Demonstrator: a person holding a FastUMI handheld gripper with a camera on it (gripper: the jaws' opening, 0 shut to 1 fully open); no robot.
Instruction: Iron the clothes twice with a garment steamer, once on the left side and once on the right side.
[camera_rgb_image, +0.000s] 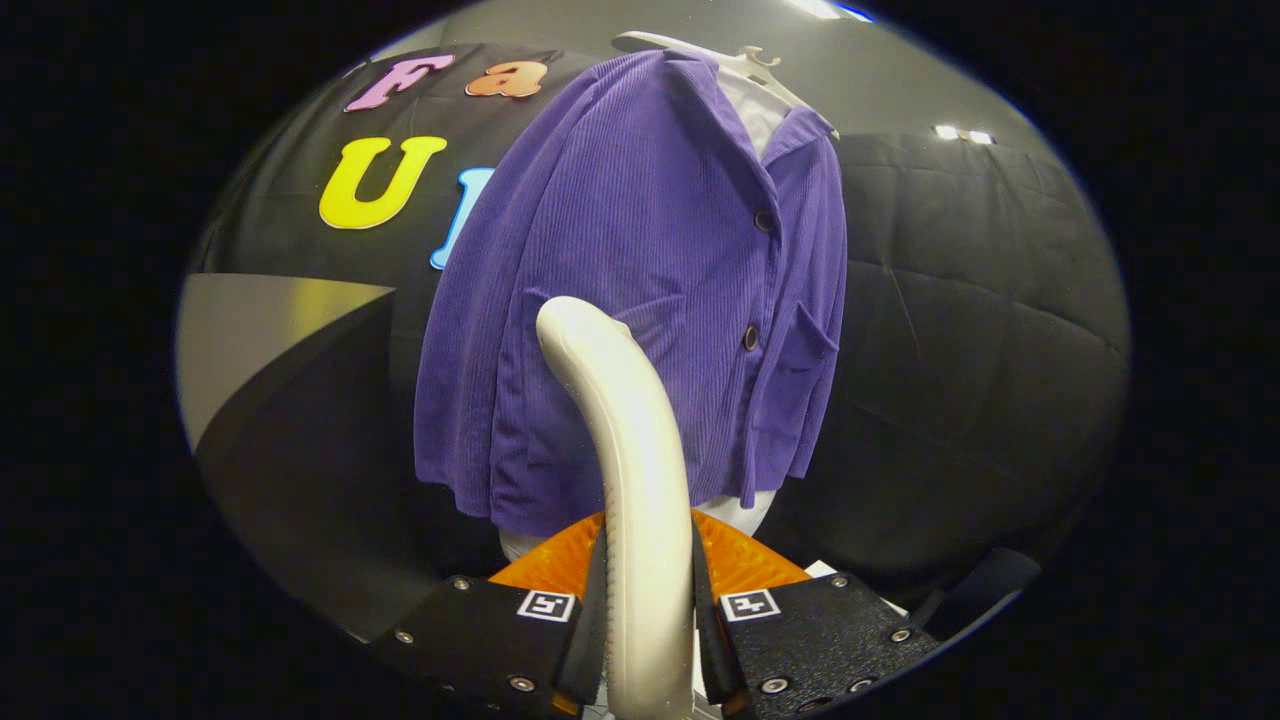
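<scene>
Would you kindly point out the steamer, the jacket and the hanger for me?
steamer (630, 440): gripper view, mid handle, clamped between the gripper (648, 625) fingers.
jacket (640, 220): gripper view, chest panel beyond the steamer.
hanger (750, 65): gripper view, arm above the collar.

Dim booth, ceiling lights, perhaps edge warping

The garment steamer (625, 430), clamped between both fingers of the gripper (648, 610), has a smooth, glossy plastic-looking handle, the purple jacket (640, 250) beyond it is soft, finely ribbed matt cloth, and its hanger (745, 62) looks like smooth pale plastic.
</scene>
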